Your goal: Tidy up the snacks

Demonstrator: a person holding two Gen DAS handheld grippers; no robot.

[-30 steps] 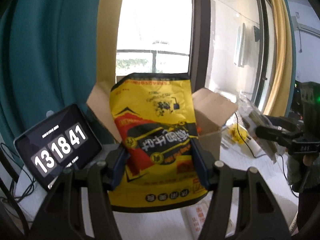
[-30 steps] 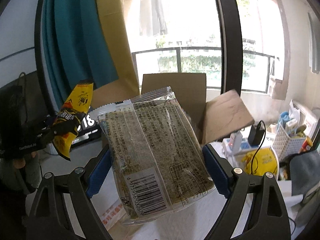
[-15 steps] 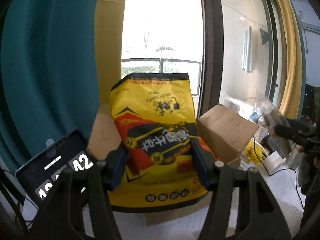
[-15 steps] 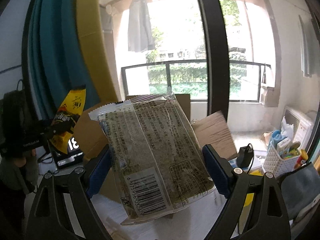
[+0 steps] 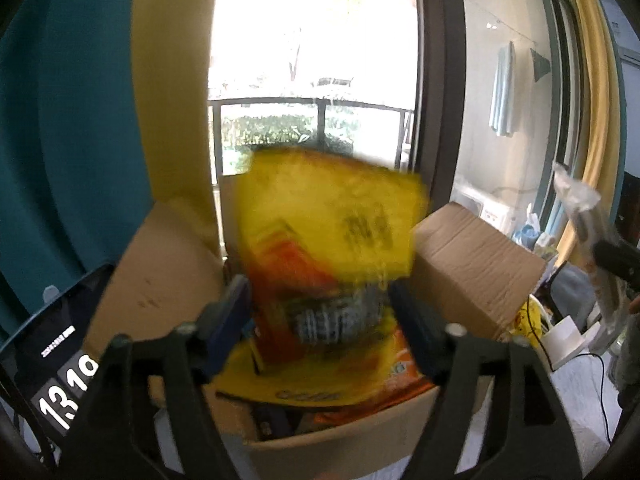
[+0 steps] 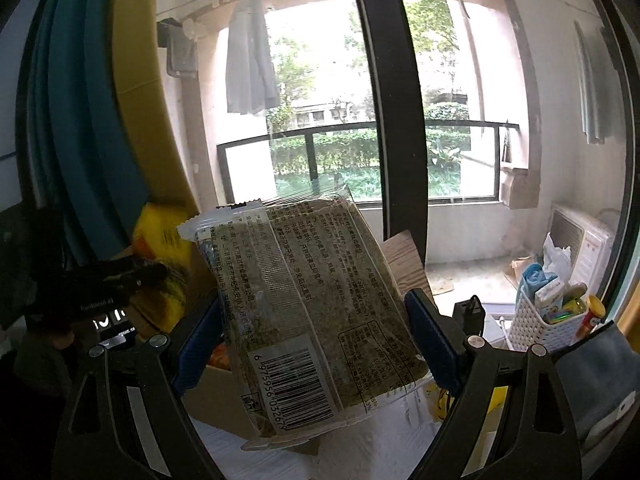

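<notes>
My left gripper (image 5: 322, 312) hangs over an open cardboard box (image 5: 320, 452) and its jaws are opening. The yellow snack bag (image 5: 328, 220) is blurred and tilted between the fingers, free of the pads and dropping toward the box. Orange and yellow packets (image 5: 400, 372) lie inside. My right gripper (image 6: 312, 332) is shut on a clear packet (image 6: 304, 300) with greenish-brown contents and a barcode, held up just right of the box (image 6: 212, 392). The right wrist view shows the left gripper (image 6: 120, 276) and the yellow bag (image 6: 160, 232) at the left.
A tablet (image 5: 52, 360) showing clock digits leans at the left of the box. The box flaps (image 5: 472, 264) stand open at both sides. A white basket (image 6: 536, 328) of small items sits at the right. Window and curtains are behind.
My left gripper has moved over the box and let go of the yellow bag, which tips and slides down. The right gripper has come closer to the box, still holding the clear packet.
</notes>
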